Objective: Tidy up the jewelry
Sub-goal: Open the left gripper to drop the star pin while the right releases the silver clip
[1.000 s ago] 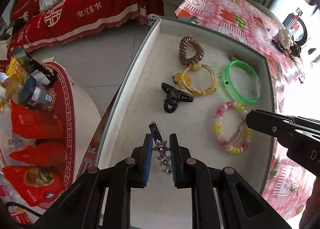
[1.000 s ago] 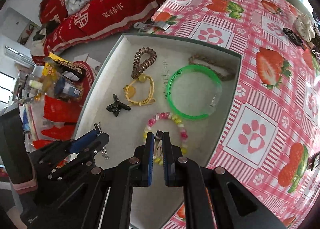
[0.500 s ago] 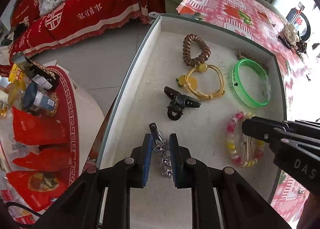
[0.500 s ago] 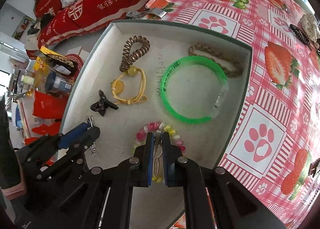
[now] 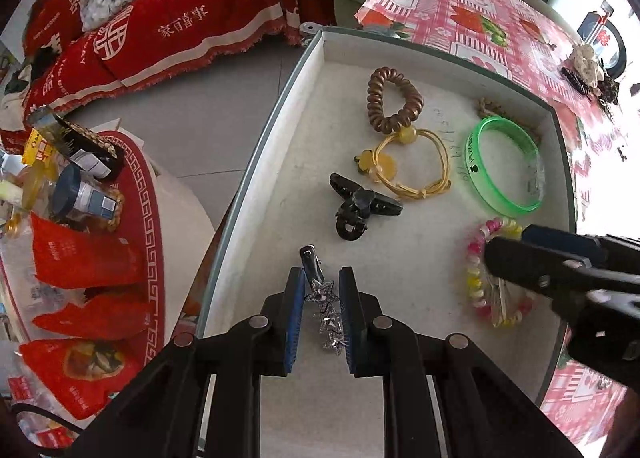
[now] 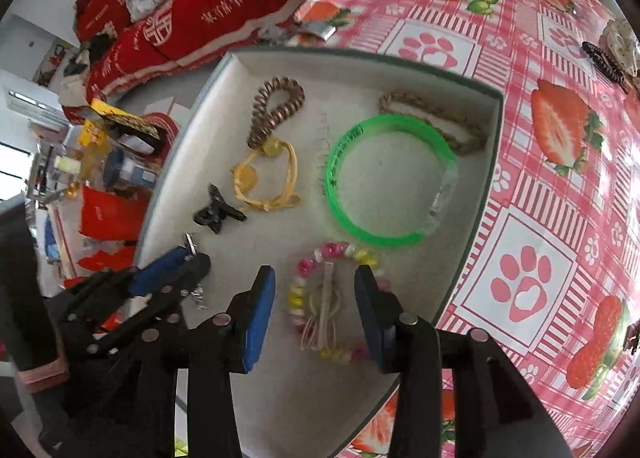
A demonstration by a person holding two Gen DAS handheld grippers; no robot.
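1. Left wrist view, far left: a round side stand with red snack packets and jars, off the table; not part of the job as far as I can tell.
2. Shallow white tray with a grey-green rim (image 5: pixel 256 146) sits on the table under a red strawberry-and-paw-print oilcloth (image 6: pixel 532 186).
3. Left tool (image 5: pixel 320 318), near-closed, clamps a silver star-studded hair clip (image 5: pixel 326 310) between its blue pads; the clip's dark tip pokes forward, low over the tray's near-left floor. Not yet released.
4. Just ahead lies a small black claw clip (image 5: pixel 358 208), then a yellow elastic cord with amber beads (image 5: pixel 404 170) touching a brown spiral hair tie (image 5: pixel 394 100) beyond it.
5. Further right: a translucent green bangle (image 5: pixel 504 166), with a tan braided band (image 6: pixel 436 122) at the tray's far wall partly under it.
6. Right wrist view: right tool (image 6: pixel 316 310) has just been opening; its jaws now stand apart, straddling a pink-yellow-white beaded bracelet (image 6: pixel 336 298) that lies flat on the tray, pads clear of it. Looks set down.
7. Far right, on the oilcloth well apart from the tray: a dark beaded piece (image 6: pixel 604 62) and a pale scrunchie-like item (image 6: pixel 620 42), still unsorted.
8. Judgement: well along. Six pieces in the tray, a seventh in hand, at least two left outside.
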